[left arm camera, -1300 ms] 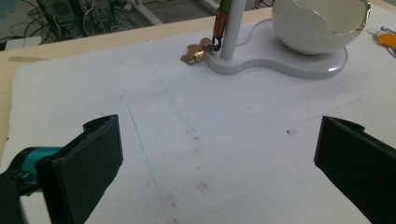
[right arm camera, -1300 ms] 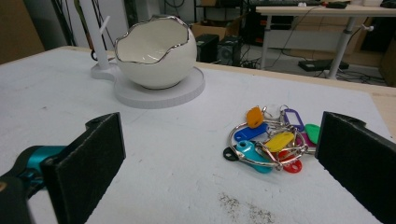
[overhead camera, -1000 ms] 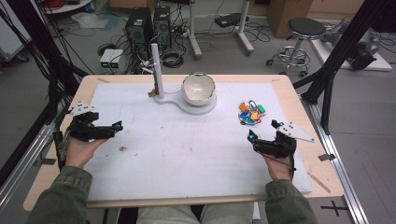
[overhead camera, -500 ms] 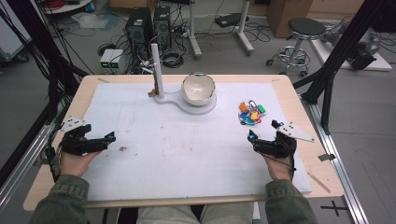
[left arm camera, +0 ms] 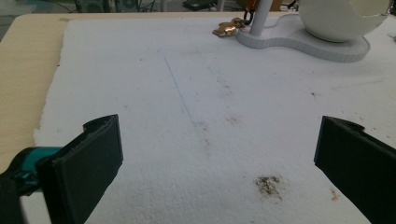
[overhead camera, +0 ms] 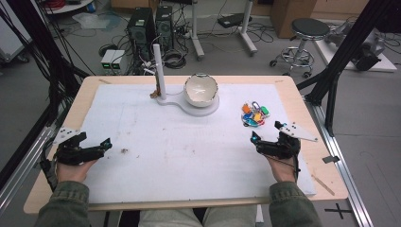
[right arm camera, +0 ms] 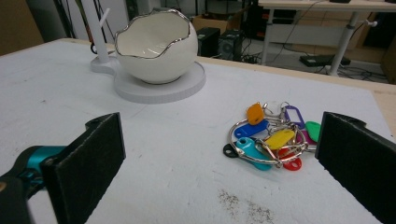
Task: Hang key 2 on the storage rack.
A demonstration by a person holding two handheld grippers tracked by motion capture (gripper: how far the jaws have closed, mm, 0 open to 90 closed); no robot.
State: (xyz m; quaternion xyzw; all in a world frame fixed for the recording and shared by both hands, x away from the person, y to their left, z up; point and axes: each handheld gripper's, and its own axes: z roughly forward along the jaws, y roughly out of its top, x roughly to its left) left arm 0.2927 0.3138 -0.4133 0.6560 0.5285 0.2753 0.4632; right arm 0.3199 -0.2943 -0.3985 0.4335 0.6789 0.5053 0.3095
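Looks like we're right at the start here. The bunch of keys with coloured tags sits untouched on the surface toward its right edge, just ahead of our right gripper, whose jaws are wide open and holding nothing. Our left gripper rests near the left edge, jaws also wide and empty. The egg-shaped bowl on its white stand by the far edge looks empty, so picking up the keys is still to come, we'd guess.

Probably a lab: computer towers, floor cables, black rig frames.
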